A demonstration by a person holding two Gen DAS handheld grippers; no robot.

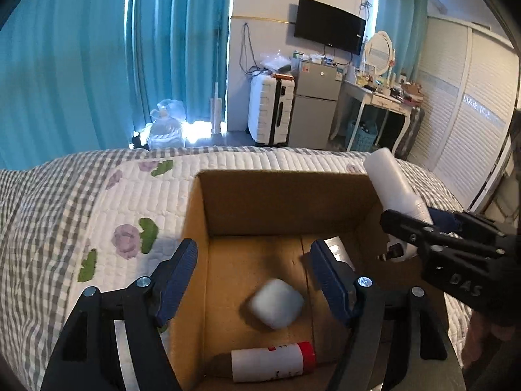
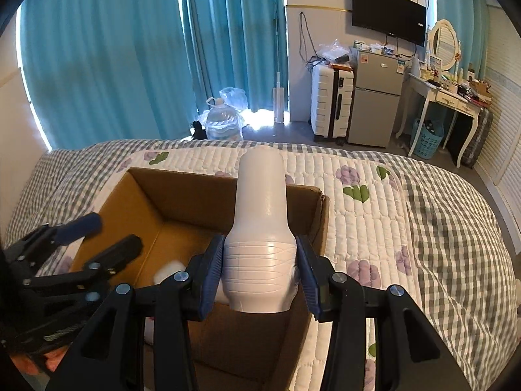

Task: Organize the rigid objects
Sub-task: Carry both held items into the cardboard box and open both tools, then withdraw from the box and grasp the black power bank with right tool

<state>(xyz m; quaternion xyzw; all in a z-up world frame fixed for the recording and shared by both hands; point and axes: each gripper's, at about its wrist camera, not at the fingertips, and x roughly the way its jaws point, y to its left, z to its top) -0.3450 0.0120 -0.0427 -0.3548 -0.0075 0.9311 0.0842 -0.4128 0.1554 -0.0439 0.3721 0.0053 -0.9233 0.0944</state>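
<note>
An open cardboard box stands on the bed. Inside it lie a white rounded case, a white bottle with a red cap and a flat silver item. My left gripper is open and empty above the box's left part; it also shows in the right wrist view. My right gripper is shut on a tall white bottle and holds it over the box's right wall. That bottle also shows in the left wrist view.
The box sits on a quilted floral bedspread with a checked border. Beyond the bed are teal curtains, a white suitcase, a small fridge and a dressing table.
</note>
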